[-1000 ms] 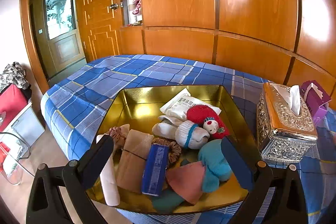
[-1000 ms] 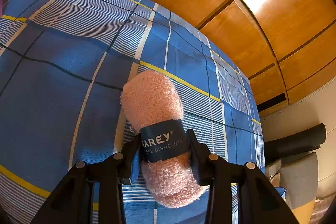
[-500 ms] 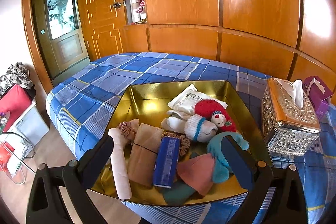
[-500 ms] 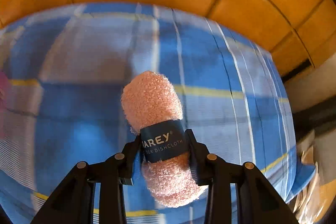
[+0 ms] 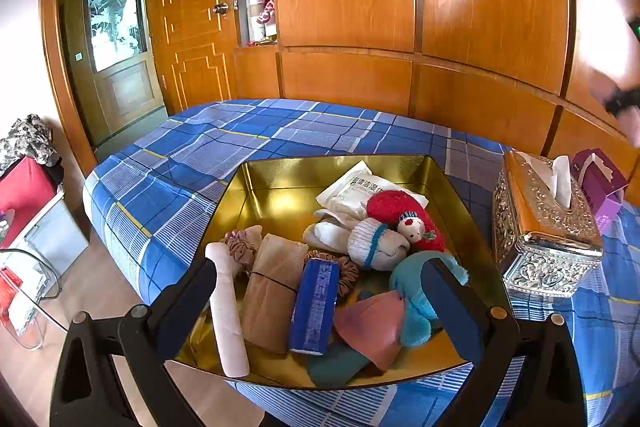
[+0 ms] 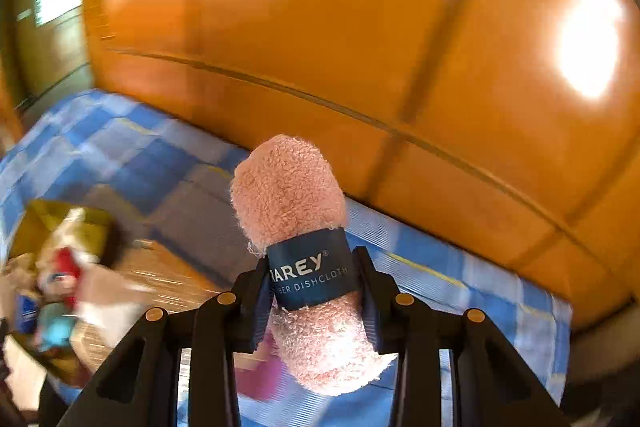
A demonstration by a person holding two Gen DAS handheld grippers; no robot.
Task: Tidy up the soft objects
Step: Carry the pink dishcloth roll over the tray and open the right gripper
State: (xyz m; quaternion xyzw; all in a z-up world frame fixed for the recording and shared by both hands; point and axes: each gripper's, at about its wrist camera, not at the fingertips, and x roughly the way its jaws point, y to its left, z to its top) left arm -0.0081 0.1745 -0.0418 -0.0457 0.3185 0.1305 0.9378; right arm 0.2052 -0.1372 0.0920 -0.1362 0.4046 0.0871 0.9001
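Note:
A gold tray [image 5: 280, 179] sits on the blue plaid bed and holds several soft things: a white roll [image 5: 228, 311], a tan folded cloth [image 5: 272, 291], a blue packet [image 5: 316, 307], a snowman sock toy [image 5: 376, 243], a red plush [image 5: 404, 215], a teal plush [image 5: 412, 291] and a pink cloth [image 5: 372, 327]. My left gripper [image 5: 320, 311] is open and empty over the tray's near edge. My right gripper [image 6: 312, 291] is shut on a rolled pink dishcloth [image 6: 292, 195] with a dark blue band, held in the air. The tray [image 6: 40, 223] shows blurred at the left there.
A silver and gold tissue box [image 5: 544, 227] stands right of the tray, with a purple tissue pack [image 5: 600, 179] behind it. Wooden wardrobe panels [image 5: 400, 7] back the bed. A door [image 5: 116, 39] and red bag [image 5: 24, 187] are at the left.
My right gripper has lifted the pink dishcloth off the bed and swung left toward the tray; the view is motion blurred. My left gripper has pulled back slightly from the tray.

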